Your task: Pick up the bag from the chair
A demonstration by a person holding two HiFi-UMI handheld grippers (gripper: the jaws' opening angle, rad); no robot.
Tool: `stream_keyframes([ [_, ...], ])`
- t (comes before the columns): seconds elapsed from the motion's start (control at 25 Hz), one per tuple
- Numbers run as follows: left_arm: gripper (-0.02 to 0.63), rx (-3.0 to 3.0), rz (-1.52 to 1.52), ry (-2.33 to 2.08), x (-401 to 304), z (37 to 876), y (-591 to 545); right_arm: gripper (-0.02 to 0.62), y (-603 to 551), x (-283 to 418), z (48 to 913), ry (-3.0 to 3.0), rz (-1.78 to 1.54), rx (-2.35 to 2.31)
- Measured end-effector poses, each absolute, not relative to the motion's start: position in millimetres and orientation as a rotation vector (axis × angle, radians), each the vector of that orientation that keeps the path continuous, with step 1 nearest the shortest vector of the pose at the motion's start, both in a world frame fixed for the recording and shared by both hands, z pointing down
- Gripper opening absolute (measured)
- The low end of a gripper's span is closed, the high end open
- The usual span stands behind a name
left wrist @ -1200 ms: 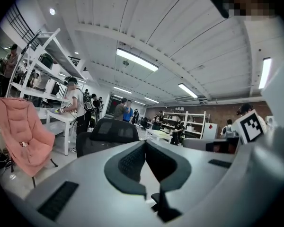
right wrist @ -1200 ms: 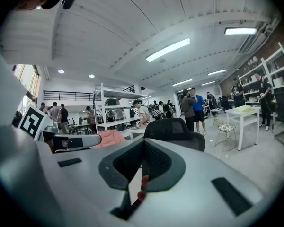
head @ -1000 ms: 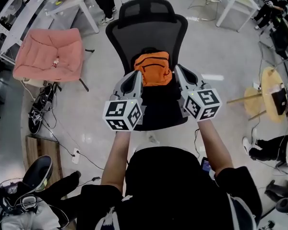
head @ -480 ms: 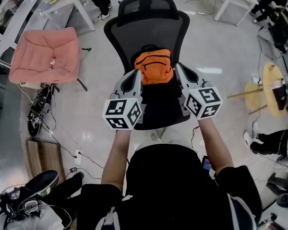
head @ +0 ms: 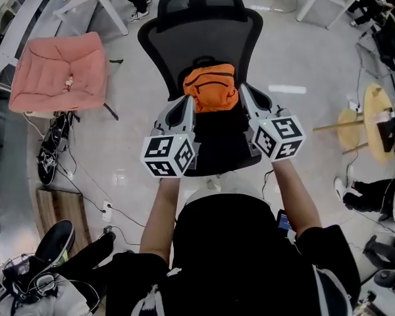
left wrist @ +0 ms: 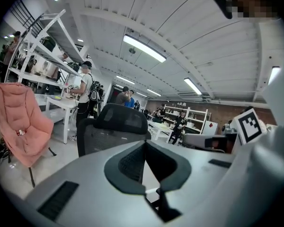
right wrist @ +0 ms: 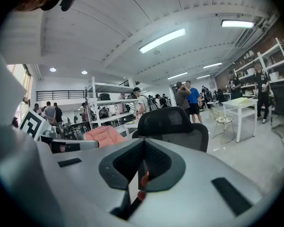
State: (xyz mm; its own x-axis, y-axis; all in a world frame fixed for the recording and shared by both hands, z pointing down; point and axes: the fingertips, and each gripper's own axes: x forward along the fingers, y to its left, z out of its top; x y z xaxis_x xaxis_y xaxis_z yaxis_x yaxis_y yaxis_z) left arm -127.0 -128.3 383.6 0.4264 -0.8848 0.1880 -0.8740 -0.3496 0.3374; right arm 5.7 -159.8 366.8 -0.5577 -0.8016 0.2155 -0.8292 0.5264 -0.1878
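Glossy workshop floor [head: 128, 170] spreads under a black mesh chair [head: 201, 35]. The orange bag [head: 210, 89] sits on its seat against the backrest, not yet lifted. It lies between the left gripper [head: 187, 104] and the right gripper [head: 245, 89], just ahead of their tips. Both have their jaws pressed together, holding nothing. The approach looks largely done; opening, gripping and lifting are left. The bag seems to stand upright, long axis up the backrest, strap uppermost, zipped front facing the person.
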Motion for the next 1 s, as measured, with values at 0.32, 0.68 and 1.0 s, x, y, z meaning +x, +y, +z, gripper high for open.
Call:
stream_keyframes([
  [0.32, 0.011, 2.256, -0.031, -1.538, -128.1, 400.7, -168.7, 0.000, -203.2, 6.0, 386.0, -2.656, 0.465, 1.379],
  [0.68, 0.011, 2.180, 0.028, -1.553, -126.9, 436.8, -215.7, 0.000, -253.2, 16.0, 418.8, -2.616, 0.559, 1.353],
  [1.0, 0.011, 2.114, 0.100, -1.549, -121.1, 474.3, -235.2, 0.000, -276.6, 16.0, 454.7, -2.581, 0.637, 1.293],
])
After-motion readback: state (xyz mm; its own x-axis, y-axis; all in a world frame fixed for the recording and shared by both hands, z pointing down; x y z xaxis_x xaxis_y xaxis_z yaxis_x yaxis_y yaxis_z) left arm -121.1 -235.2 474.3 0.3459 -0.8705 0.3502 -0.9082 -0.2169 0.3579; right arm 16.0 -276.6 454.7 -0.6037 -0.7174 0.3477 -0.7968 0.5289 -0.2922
